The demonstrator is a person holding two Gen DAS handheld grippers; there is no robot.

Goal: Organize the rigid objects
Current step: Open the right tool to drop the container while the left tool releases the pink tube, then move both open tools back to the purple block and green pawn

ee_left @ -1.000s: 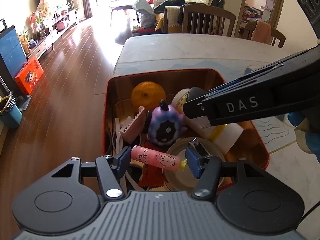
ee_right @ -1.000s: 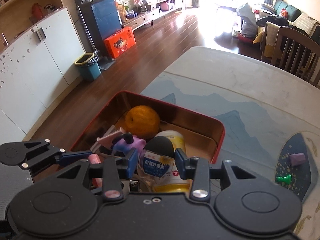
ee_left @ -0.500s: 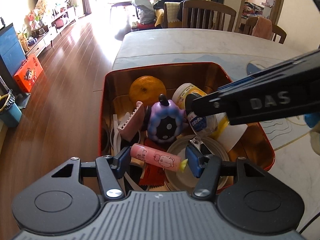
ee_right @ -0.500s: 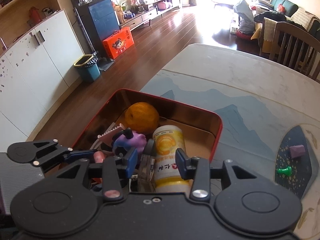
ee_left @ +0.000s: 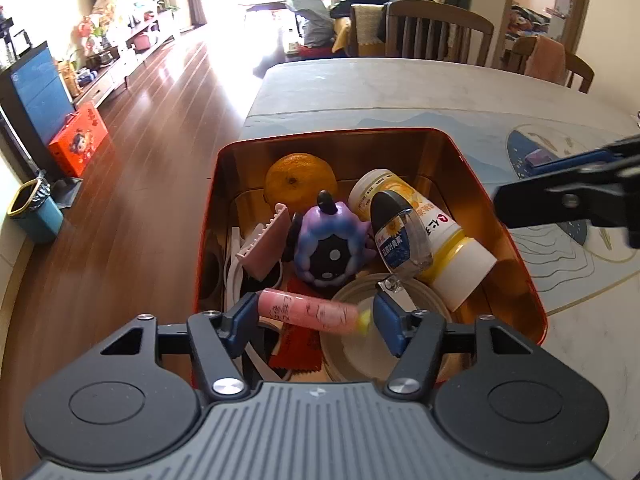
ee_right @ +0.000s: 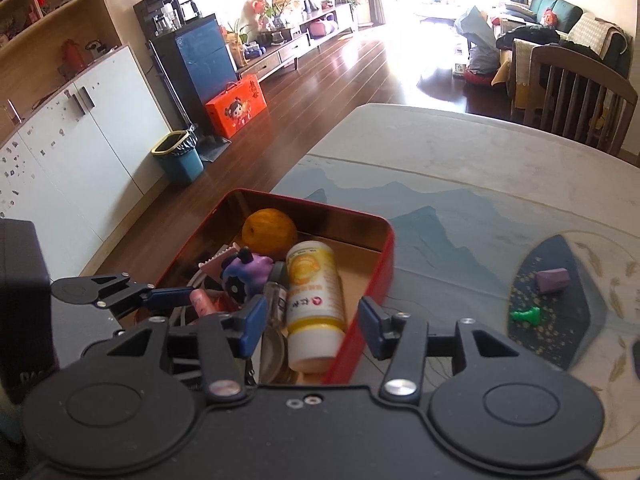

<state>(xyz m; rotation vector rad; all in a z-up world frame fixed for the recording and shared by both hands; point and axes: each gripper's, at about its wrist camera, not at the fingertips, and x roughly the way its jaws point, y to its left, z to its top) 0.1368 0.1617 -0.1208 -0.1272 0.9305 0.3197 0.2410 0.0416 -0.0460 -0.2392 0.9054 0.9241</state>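
A red tin box point(ee_left: 524, 280) point(ee_right: 376, 280) on the table holds an orange point(ee_left: 300, 180), a purple spiky toy point(ee_left: 332, 244), a pink comb point(ee_left: 264, 244), a yellow-capped white bottle point(ee_left: 436, 240) point(ee_right: 316, 300) and a small clear bottle with a black cap point(ee_left: 400, 236) lying on it. My left gripper point(ee_left: 316, 320) is shut on a pink tube point(ee_left: 308, 312) over the box's near end. My right gripper point(ee_right: 312, 320) is open and empty above the box's near right edge.
A purple block point(ee_right: 552, 280) and a green pin point(ee_right: 524, 314) lie on a dark mat point(ee_right: 568, 332) to the right of the box. Wooden chairs point(ee_left: 436, 32) stand at the far side of the table. The table's left edge drops to the wood floor.
My right gripper let go of the small clear bottle, which now lies in the box, and pulled back to the right with its jaws wider. My left gripper still holds the pink tube.
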